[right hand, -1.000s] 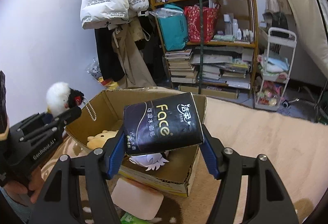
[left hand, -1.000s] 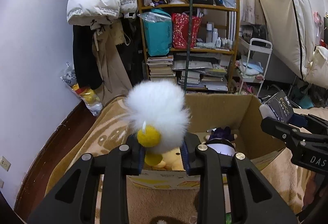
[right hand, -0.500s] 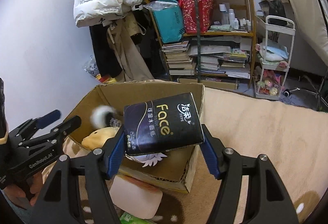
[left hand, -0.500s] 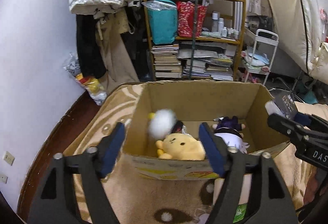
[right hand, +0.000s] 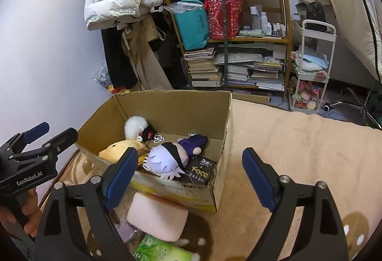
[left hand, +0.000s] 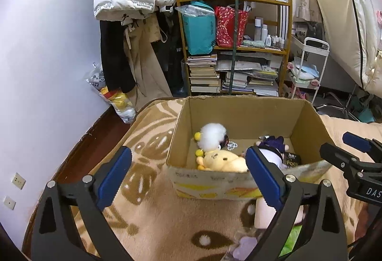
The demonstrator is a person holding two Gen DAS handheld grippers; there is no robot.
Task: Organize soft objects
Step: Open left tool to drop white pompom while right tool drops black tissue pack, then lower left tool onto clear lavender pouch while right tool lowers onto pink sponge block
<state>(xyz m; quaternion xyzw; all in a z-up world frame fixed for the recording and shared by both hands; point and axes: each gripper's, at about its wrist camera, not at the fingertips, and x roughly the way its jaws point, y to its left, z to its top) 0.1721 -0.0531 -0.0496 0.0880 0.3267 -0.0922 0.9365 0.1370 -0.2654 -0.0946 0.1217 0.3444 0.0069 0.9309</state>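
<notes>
Your left gripper [left hand: 188, 176] is hovering wide open before the cardboard box [left hand: 238, 113], where the white fluffy toy [left hand: 212, 133] is lying beside the yellow plush [left hand: 223, 160].

I note left gripper [left hand: 188, 180]: black frame, blue pads, silver screws, "GenRobot.AI" lettering | right gripper [right hand: 188, 180]: same black/blue build, "DAS" lettering | bare-skinned hand [right hand: 14, 215] behind left gripper's handle.
</notes>
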